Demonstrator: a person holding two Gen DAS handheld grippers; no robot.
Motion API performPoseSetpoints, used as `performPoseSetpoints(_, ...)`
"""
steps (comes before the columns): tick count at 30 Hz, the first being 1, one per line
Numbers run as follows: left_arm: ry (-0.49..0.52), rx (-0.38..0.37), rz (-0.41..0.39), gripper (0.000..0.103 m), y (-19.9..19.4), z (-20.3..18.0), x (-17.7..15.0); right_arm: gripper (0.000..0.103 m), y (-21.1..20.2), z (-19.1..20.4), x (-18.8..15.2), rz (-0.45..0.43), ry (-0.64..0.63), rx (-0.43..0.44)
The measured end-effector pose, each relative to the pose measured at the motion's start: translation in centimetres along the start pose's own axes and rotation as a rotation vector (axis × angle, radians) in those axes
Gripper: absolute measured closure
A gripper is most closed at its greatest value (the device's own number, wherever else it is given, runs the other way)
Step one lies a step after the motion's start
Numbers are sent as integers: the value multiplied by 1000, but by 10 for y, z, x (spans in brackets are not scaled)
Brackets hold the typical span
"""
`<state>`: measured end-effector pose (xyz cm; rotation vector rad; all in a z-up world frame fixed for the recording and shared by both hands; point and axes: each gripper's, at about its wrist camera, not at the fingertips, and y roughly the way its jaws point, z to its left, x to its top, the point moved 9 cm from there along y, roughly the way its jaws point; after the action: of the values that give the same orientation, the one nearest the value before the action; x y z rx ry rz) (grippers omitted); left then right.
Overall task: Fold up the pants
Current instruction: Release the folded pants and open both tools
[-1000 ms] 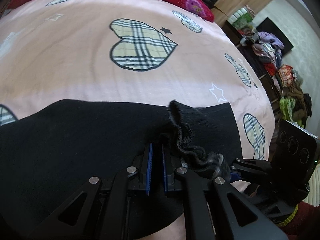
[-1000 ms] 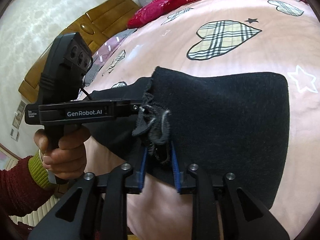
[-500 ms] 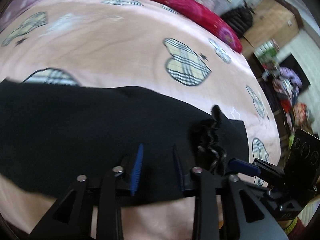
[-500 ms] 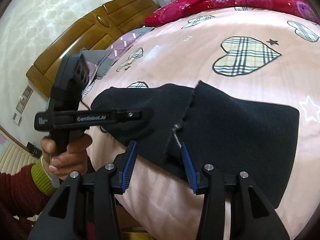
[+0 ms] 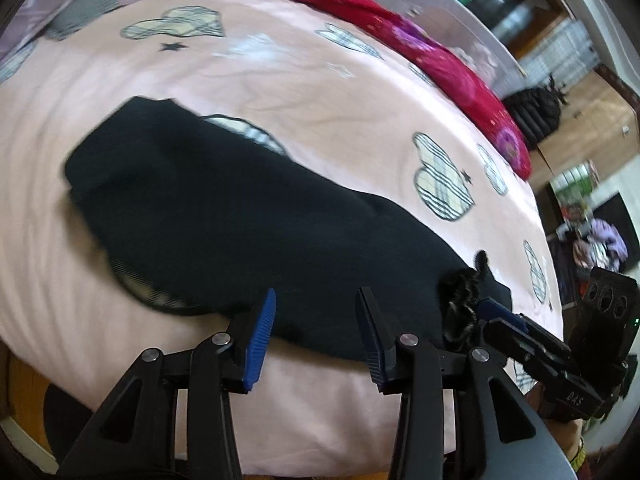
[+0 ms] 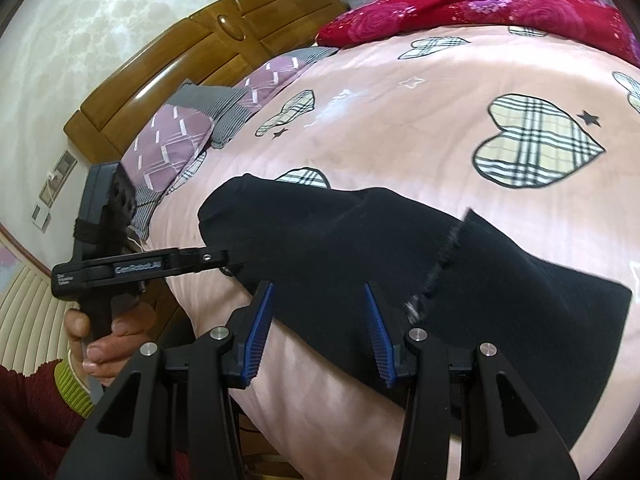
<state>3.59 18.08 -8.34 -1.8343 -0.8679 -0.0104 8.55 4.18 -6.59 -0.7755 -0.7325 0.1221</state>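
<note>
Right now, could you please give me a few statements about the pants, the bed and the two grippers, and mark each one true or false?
1. The black pants lie on a pink sheet with plaid hearts. True.
2. The left gripper is clamped on the pants. False: its jaws are opening, with no cloth pinched.
3. The right gripper has its jaws apart. True.
4. The headboard is white metal. False: it is brown wood.
5. A red flowered blanket lies along the far edge. True.

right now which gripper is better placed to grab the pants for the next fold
Probably the left gripper, still opening: the long unfolded stretch of the pants lies straight ahead. The right gripper sits by the already folded end.
</note>
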Motion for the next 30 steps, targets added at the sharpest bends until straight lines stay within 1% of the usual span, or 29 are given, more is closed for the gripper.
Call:
performPoseSetpoints(6,-100,69,-60,60,-22,43,2,56,25,14,13,50,-43,9)
performPoseSetpoints(10,-160,129,-102,56,-36,72,4,56,44,30,24,82,-101,16)
performPoseSetpoints(14,-216,161,-112,51,-40,92,6,56,63,40,34,111,-158,12)
performPoseSetpoints(18,-265,172,-111,51,-38,111,5,56,81,45,44,140,-197,9)
performPoseSetpoints(20,-300,162,-105,51,-35,120,6,56,88,48,50,146,-216,6)
performPoseSetpoints(23,-333,148,-95,51,-28,129,10,56,99,55,60,153,-231,34)
performPoseSetpoints(27,-349,141,-88,51,-19,136,15,56,121,65,72,186,-256,52)
performPoseSetpoints(30,-368,131,-83,51,-13,140,19,56,138,71,81,201,-302,26)
